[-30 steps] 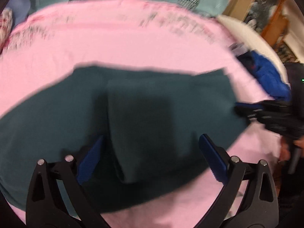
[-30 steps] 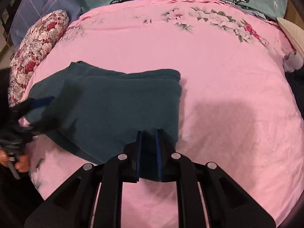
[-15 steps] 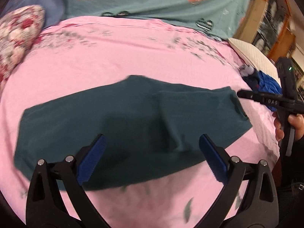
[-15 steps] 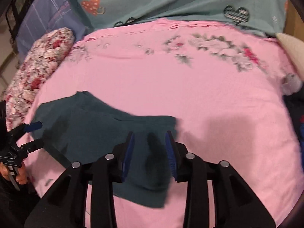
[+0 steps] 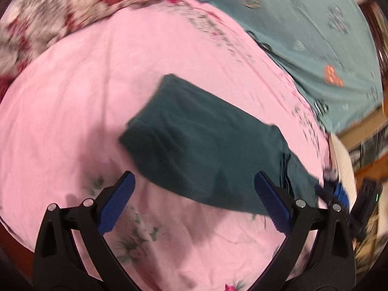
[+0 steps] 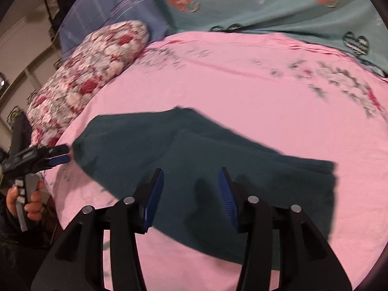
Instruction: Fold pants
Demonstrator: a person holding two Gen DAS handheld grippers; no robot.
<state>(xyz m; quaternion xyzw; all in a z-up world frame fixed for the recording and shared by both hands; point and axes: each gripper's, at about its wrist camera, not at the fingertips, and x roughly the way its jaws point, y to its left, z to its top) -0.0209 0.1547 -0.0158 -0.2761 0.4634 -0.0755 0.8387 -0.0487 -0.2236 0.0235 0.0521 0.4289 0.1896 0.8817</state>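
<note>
The dark teal pants [image 5: 203, 145] lie folded flat on the pink bed sheet [image 5: 84, 84]; they also show in the right wrist view [image 6: 206, 160]. My left gripper [image 5: 194, 191] is open and empty, held above the near edge of the pants. It also shows at the left of the right wrist view [image 6: 58, 157], beside the pants' left end. My right gripper [image 6: 191, 189] is open and empty, above the near side of the pants. It shows at the right edge of the left wrist view [image 5: 339, 194].
A red and white floral pillow [image 6: 92, 72] lies at the bed's left. A teal heart-print blanket [image 6: 278, 2] lies along the far side. A white pillow [image 5: 344, 165] and wooden furniture [image 5: 363, 126] are off to the right.
My right gripper has opened and let go of the pants, then lifted back. My left gripper has swung left and away. The pants now lie flat, folded.
</note>
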